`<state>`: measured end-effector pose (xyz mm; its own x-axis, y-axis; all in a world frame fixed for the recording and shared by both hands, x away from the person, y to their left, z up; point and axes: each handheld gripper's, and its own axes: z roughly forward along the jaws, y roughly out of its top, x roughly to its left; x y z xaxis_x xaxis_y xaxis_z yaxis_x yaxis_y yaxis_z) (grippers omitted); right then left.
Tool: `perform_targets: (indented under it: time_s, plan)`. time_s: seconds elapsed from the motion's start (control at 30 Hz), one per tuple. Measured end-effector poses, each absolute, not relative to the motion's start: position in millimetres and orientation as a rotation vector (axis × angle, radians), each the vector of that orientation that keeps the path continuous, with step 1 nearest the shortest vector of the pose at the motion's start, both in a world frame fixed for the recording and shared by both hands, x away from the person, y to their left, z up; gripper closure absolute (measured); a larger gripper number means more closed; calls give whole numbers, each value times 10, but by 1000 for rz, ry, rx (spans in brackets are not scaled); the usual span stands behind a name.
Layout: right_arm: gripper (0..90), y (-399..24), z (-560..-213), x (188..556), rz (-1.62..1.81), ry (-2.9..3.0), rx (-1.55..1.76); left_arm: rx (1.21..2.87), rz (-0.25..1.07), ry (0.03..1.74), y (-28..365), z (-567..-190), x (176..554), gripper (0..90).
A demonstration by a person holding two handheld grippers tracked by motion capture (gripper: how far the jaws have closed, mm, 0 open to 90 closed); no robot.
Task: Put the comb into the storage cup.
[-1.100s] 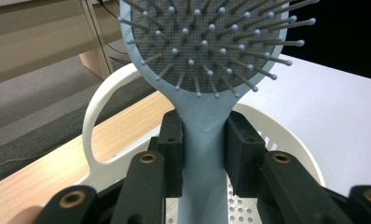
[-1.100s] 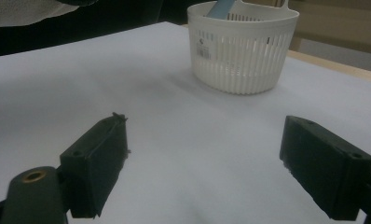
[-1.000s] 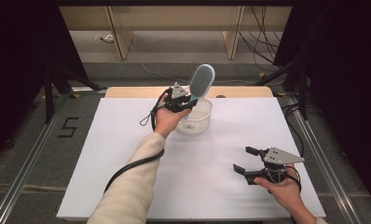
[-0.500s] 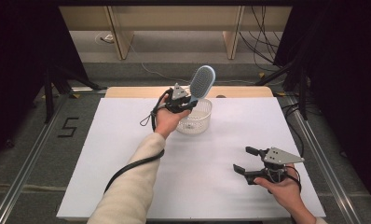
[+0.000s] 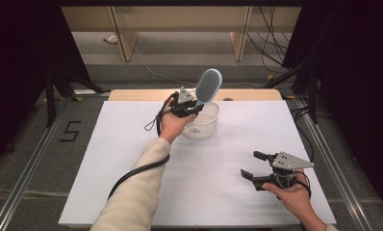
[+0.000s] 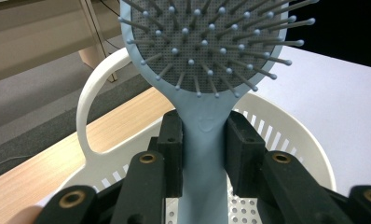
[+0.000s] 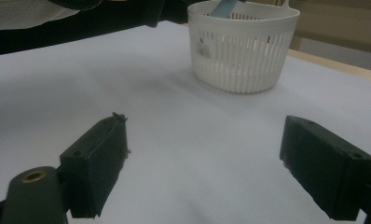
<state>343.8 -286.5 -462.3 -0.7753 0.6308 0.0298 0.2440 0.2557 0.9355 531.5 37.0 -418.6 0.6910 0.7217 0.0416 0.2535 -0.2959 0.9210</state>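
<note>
A light blue hairbrush [image 5: 209,86] with grey bristles stands nearly upright over a white slotted basket [image 5: 205,126] at the back middle of the table. My left gripper [image 5: 193,105] is shut on the brush's handle [image 6: 203,154]; its pads press both sides of the neck just below the head [image 6: 207,42]. The handle's lower end reaches down into the basket [image 6: 286,140]. My right gripper [image 5: 253,165] rests open near the front right of the table, its jaws wide apart over bare white surface [image 7: 202,154], with the basket [image 7: 242,46] farther off.
The white table sheet [image 5: 132,163] covers most of a wooden top whose back edge [image 5: 132,94] shows. Metal rails run along both sides. Cables lie on the floor behind the table. A sleeve [image 5: 132,197] reaches in from the bottom left.
</note>
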Motion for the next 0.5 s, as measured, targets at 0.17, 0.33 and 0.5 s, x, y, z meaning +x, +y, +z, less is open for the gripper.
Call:
perform_targets:
  time_s: [0.17, 0.33, 0.5]
  plan:
    - [162, -2865, -4623, 3438, 1527, 2182, 801, 1865, 567, 763, 369, -4193, 5318, 698]
    - [162, -2865, -4623, 3437, 1529, 2182, 800, 1868, 562, 764, 370, -4199, 5314, 698]
    - [161, -2864, -4624, 3438, 1529, 2182, 801, 1871, 560, 769, 379, -4212, 5318, 698]
